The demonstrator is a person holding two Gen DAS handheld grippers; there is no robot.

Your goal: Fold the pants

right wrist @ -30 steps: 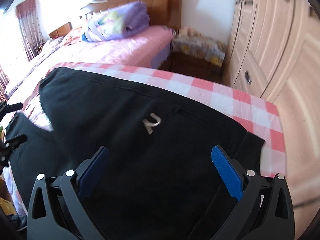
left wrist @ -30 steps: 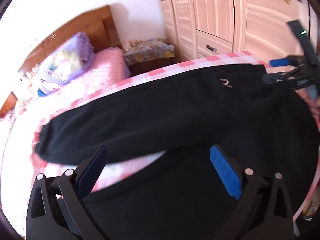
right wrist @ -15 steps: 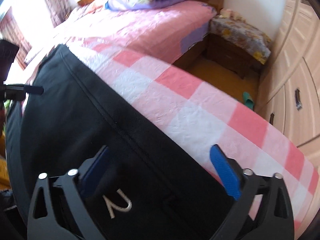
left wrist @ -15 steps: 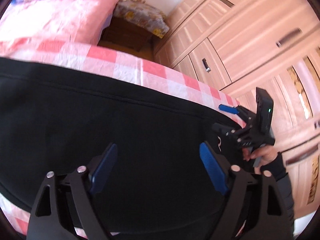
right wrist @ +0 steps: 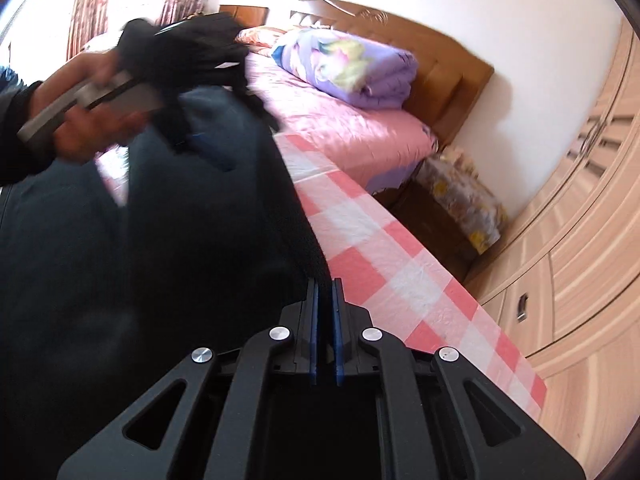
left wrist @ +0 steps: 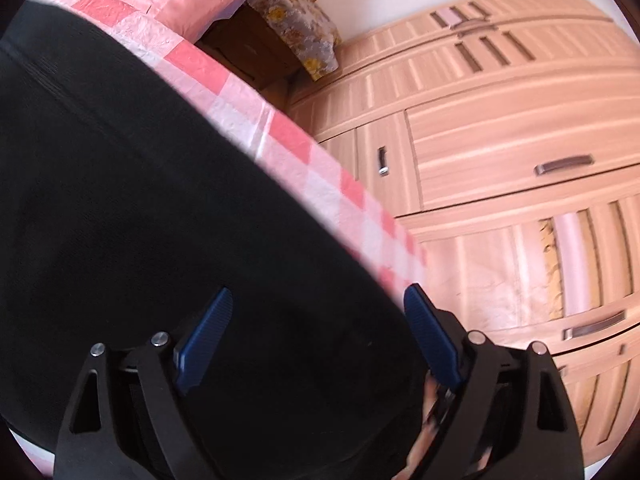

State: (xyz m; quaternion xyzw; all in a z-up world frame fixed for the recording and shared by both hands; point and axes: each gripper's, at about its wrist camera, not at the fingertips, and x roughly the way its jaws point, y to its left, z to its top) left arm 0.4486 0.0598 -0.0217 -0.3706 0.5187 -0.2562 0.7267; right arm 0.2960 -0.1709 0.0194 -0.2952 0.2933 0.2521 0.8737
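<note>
Black pants spread across the pink-and-white checked sheet, far hem following the sheet's long edge on the wardrobe side. Left gripper released wide above the fabric, jaws just reopening, pads clear of cloth. Right gripper clenched at the pants' edge near that same side; fabric between the pads cannot be confirmed

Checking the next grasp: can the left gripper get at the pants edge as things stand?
Probably yes. The left gripper has its jaws wide open, nothing between them, right over the black pants; their edge by the checkered cloth lies uncovered just ahead.
</note>
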